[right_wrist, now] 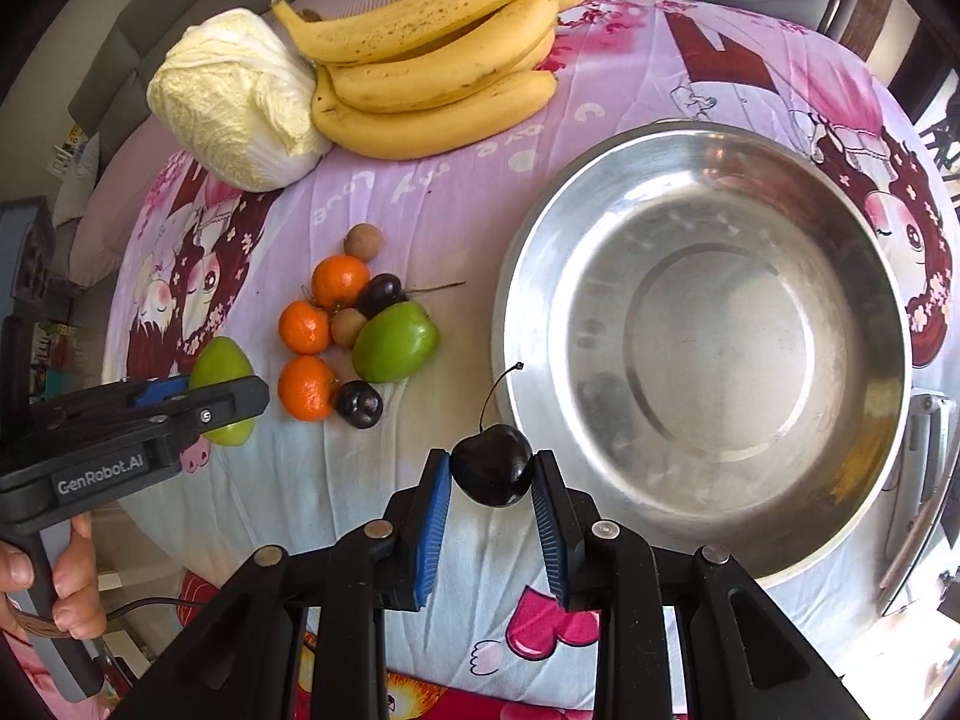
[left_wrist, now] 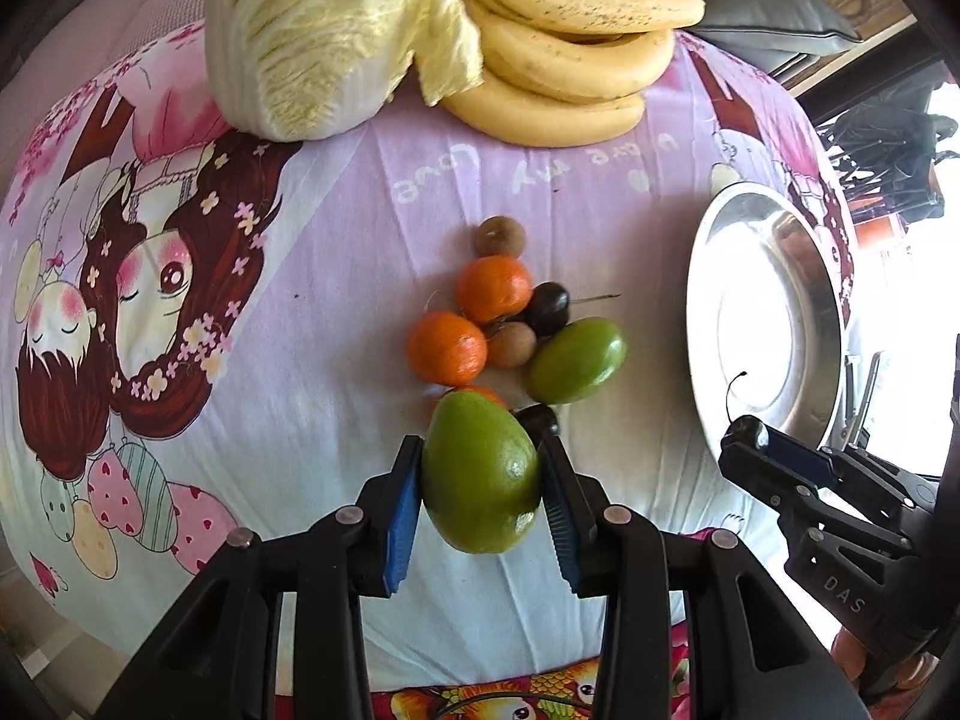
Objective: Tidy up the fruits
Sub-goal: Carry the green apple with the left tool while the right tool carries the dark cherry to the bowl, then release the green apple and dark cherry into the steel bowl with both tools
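Note:
My left gripper (left_wrist: 480, 468) is shut on a green fruit (left_wrist: 480, 474), held just above the cloth near the fruit pile; it also shows in the right wrist view (right_wrist: 222, 390). My right gripper (right_wrist: 492, 474) is shut on a dark cherry (right_wrist: 492, 465) with a long stem, just left of the steel bowl (right_wrist: 708, 336). The pile holds oranges (right_wrist: 305, 327), another green fruit (right_wrist: 393, 341), dark cherries (right_wrist: 358, 403) and brown longans (right_wrist: 363, 240). In the left wrist view the pile (left_wrist: 510, 312) lies ahead and the bowl (left_wrist: 762, 318) is at the right.
A bunch of bananas (right_wrist: 432, 60) and a napa cabbage (right_wrist: 234, 102) lie at the far side of the round table with its cartoon cloth (right_wrist: 420, 198). Sofa cushions stand behind. The right gripper body (left_wrist: 828, 498) shows at the right of the left wrist view.

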Available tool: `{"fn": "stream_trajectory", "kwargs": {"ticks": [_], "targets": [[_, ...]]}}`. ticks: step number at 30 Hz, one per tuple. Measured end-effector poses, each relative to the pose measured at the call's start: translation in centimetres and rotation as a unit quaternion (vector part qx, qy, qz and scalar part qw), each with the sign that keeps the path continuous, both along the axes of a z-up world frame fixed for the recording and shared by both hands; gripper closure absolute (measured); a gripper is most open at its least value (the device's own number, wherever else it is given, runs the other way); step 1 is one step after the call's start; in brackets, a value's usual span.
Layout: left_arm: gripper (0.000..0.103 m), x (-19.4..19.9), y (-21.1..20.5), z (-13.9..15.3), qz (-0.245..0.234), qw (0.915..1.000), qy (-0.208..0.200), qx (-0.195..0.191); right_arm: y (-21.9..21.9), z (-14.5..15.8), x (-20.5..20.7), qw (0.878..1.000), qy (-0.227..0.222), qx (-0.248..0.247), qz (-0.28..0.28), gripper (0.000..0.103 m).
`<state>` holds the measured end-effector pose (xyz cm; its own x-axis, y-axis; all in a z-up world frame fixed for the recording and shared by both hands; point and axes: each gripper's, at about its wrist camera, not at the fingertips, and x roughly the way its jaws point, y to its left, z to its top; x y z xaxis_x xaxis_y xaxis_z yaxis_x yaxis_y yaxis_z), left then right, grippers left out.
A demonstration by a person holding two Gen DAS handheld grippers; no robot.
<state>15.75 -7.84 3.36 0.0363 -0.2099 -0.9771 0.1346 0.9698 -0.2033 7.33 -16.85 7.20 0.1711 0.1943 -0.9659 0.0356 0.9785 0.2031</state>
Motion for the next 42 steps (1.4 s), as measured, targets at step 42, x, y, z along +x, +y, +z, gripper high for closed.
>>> {"fn": "stream_trajectory", "kwargs": {"ticks": [42], "targets": [[0.053,2.2,-9.9,-1.1,-0.002,0.9996,0.026,0.010,-11.4,-2.3,0.1,0.992,0.032,-0.081,-0.094,0.061]]}}
